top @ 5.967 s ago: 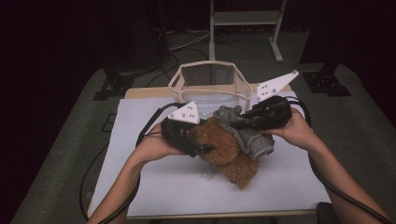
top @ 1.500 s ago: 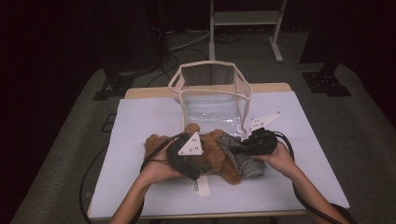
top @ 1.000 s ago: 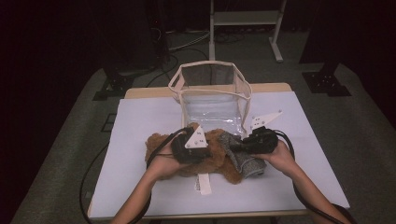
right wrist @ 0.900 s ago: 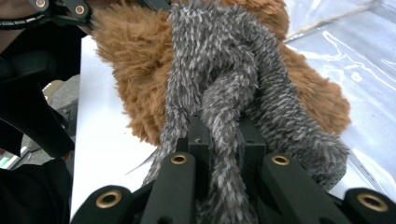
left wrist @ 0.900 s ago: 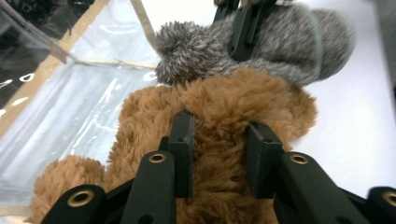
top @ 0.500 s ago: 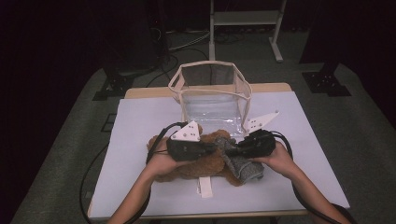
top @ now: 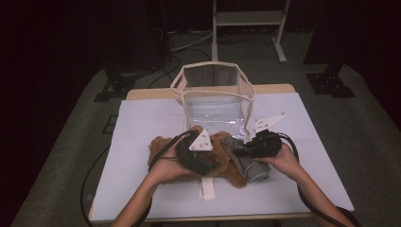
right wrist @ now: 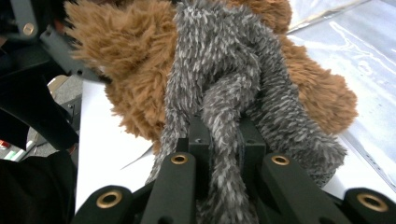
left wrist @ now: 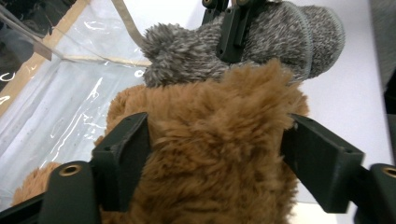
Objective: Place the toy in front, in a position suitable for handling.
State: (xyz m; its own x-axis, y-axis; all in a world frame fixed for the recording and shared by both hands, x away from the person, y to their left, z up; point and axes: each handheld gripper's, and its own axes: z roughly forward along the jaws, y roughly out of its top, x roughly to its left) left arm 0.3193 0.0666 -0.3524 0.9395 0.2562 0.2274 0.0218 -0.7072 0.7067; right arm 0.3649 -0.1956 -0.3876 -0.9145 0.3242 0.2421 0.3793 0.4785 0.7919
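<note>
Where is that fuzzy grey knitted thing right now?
In the high view the grey knit piece lies on the white table, right of the brown plush toy and in front of the clear bag, pinched in the right gripper.

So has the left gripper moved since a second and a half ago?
Yes. The left gripper sits slightly farther from the clear bin, toward the person.
</note>
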